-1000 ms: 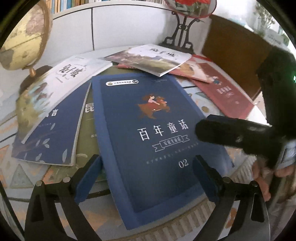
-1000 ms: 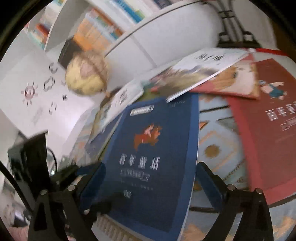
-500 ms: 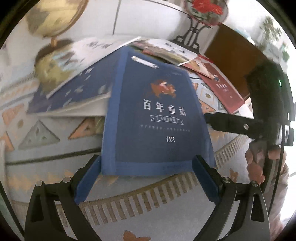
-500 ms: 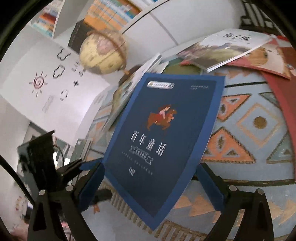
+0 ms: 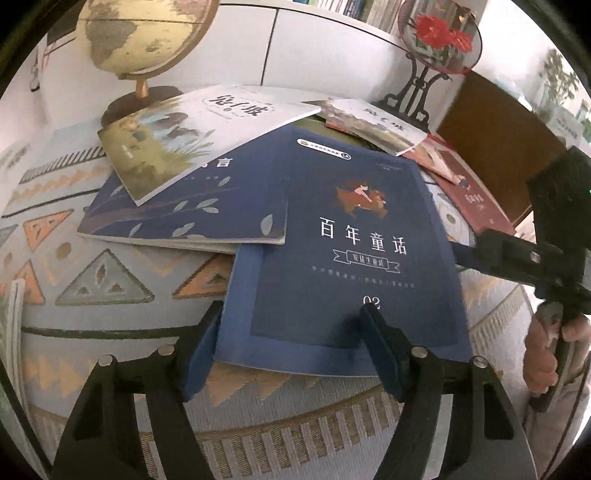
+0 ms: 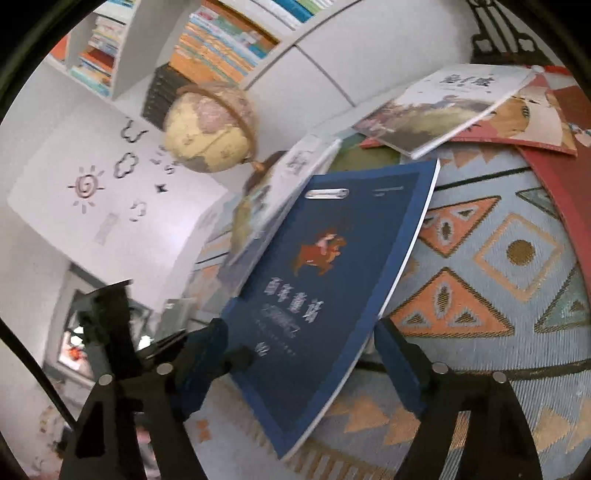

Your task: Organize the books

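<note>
Both your grippers, left [image 5: 291, 347] and right [image 6: 299, 354], are closing around the near end of the blue book [image 5: 343, 258], which lies tilted on the patterned cloth [image 5: 110, 280], pads not yet pressing.

This looks like a child's study or reading room in a home. White shelves [image 6: 221, 40] along the wall are packed with rows of colourful book spines, and cut-out sun and cloud shapes [image 6: 110, 173] decorate the white wall beside them. A globe [image 5: 144, 33] on a brass stand and a round ornamental fan with red flowers [image 5: 439, 33] stand behind illustrated children's books [image 5: 207, 129] scattered over a desk under a patterned cloth [image 5: 103, 280].
</note>
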Available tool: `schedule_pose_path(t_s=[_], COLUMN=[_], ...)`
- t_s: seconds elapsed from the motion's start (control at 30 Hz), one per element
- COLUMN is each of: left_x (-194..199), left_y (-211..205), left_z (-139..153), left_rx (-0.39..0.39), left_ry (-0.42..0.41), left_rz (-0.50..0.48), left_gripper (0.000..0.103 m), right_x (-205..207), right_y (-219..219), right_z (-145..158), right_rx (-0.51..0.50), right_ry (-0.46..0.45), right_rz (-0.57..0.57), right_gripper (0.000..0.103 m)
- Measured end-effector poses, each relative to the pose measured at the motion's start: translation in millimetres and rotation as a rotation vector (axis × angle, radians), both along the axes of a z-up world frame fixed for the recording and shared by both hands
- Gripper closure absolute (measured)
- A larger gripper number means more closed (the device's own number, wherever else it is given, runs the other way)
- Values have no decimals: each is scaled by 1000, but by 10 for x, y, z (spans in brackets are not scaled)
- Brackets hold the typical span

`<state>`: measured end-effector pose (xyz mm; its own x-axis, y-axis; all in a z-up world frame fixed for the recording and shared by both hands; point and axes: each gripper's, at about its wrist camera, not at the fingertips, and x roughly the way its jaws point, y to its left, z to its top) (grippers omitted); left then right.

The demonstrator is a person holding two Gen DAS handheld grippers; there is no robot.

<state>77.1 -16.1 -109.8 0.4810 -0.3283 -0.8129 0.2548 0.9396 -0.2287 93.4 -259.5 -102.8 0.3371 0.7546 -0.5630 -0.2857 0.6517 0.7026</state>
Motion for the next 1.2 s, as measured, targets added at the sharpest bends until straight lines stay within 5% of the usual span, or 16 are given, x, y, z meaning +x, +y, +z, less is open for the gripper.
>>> schedule_pose_path(t_s=[0.17,0.2,0.3,0.33,0.5,0.7,0.93,1.1,1.2], left_x=[-20,-18,-29,-50,-39,-41,-49,-160,-228], left_y=[-57,-45,9,19,103,8,-207,-178,-214], left_z=[0,3,20,28,22,22,36,134,197], left_rx=[34,27,-16,-36,-146,-139,-129,-93,24], left_ry=[-12,-10,14,29,64,33,11,-31,-88], left_rz=[-8,-8,-17,-38,-61,-66,-117,-101,-88], left_gripper=[33,33,33,33,33,24,27,51,64], right_x=[-170,-178,-79,-59,-179,-198,-240,-288,-375], right_y=[303,391,469,455,484,361,384,395,459], right_z=[200,195,-77,-136,75,30,2,155,299], right_rx=[23,-37,-219,-223,-329,-393,-453,-483,-488], right_ry=[-39,-49,46,69,-9,-29,-103,-174,-222], right_rz=[152,146,35,37,160,195,163,142,150], right_gripper=[26,34,82,84,86,83,80,80,80])
